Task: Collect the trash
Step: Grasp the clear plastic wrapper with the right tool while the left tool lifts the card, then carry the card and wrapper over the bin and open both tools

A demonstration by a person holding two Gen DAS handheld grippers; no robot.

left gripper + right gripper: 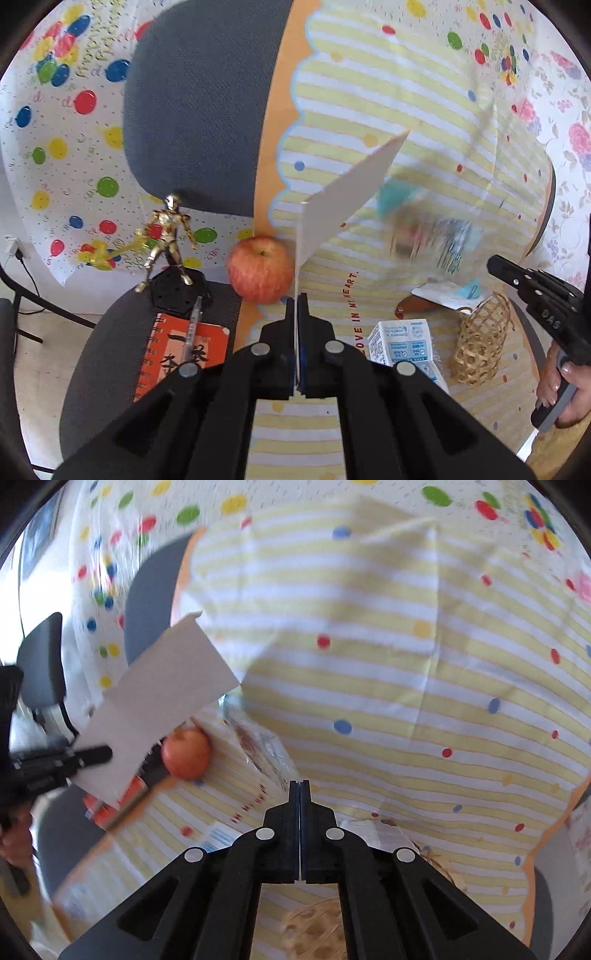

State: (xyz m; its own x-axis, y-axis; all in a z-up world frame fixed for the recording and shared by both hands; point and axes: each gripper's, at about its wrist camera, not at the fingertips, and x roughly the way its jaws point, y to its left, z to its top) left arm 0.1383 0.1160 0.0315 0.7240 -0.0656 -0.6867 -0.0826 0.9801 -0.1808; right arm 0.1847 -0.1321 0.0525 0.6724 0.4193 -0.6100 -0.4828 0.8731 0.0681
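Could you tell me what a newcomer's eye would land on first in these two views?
Most likely the white card, pinched on edge in the shut left gripper and held up above the striped cloth. Next, the red apple just left of the card, at the cloth's edge, and the gold figurine on its black base on the grey chair. The right gripper is shut and holds nothing.

Wrapper point(428, 236) motion-blurred, print unreadable (basket point(314, 930) cut off by frame edge, behind fingers).
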